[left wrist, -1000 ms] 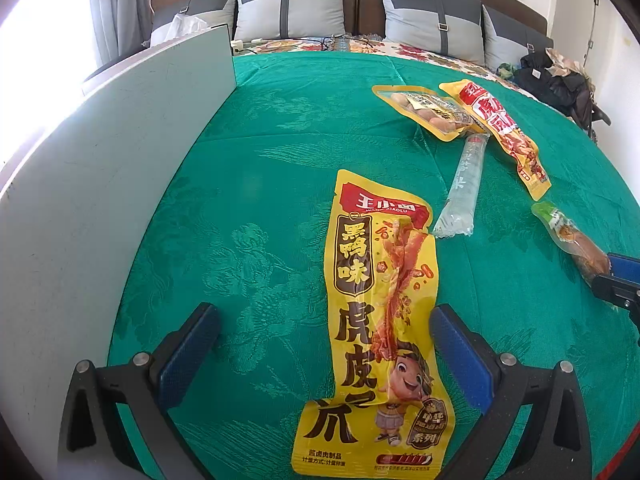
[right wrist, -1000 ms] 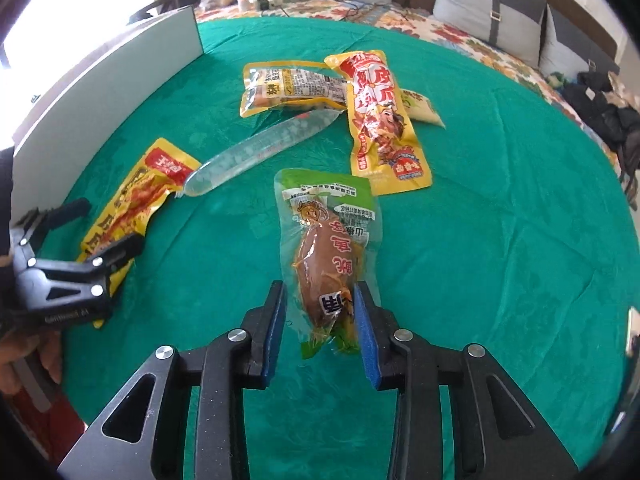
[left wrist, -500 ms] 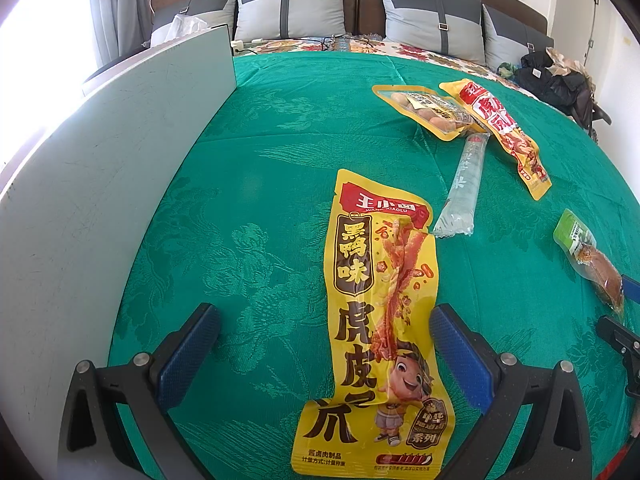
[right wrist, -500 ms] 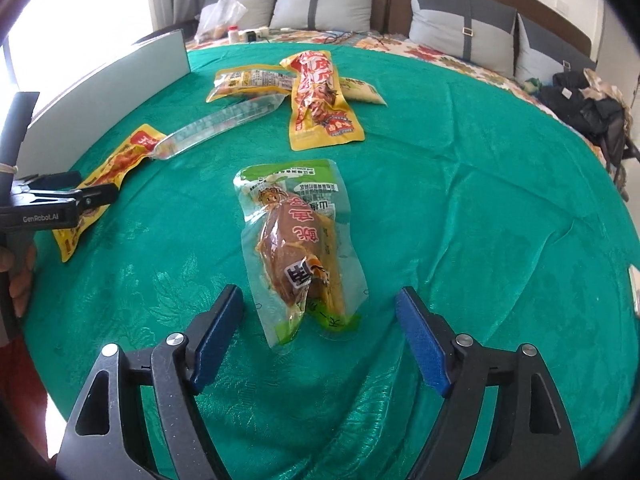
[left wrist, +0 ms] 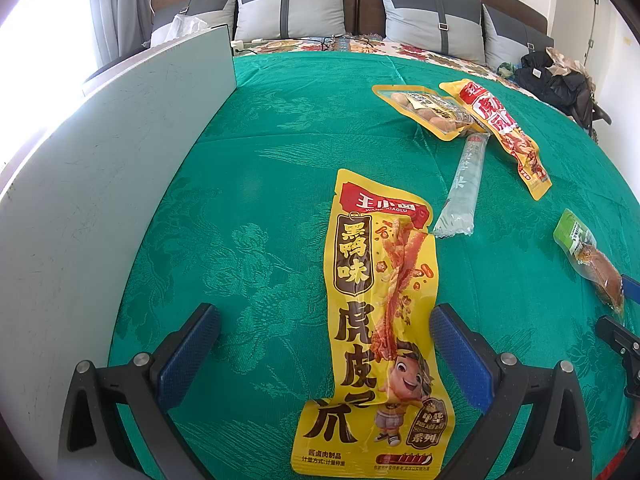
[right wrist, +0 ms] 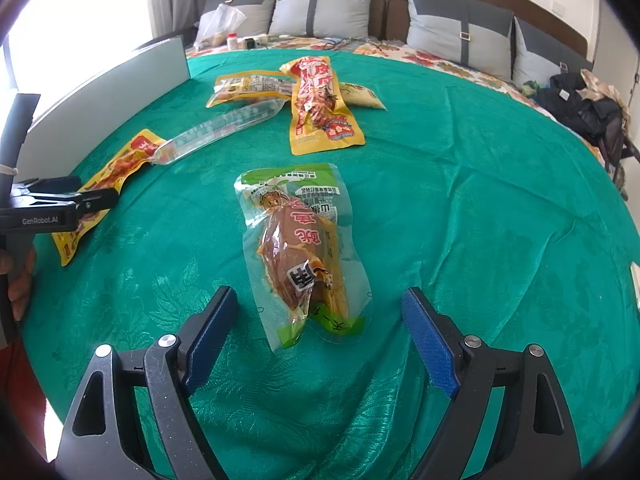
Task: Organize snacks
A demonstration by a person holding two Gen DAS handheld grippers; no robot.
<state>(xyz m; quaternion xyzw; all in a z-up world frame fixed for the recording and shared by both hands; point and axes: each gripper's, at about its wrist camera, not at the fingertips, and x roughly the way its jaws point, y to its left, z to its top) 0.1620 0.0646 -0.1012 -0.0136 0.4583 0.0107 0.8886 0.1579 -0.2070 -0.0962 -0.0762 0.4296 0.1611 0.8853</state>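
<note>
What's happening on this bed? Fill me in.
A person with a handheld gripper in each hand is sorting snack packets on a green bedspread. The right gripper is open around the clear green-topped meat packet, which lies flat. The left gripper is open over the long yellow chicken-feet packet. Two more yellow packets and a clear tube-shaped packet lie farther back.
</note>
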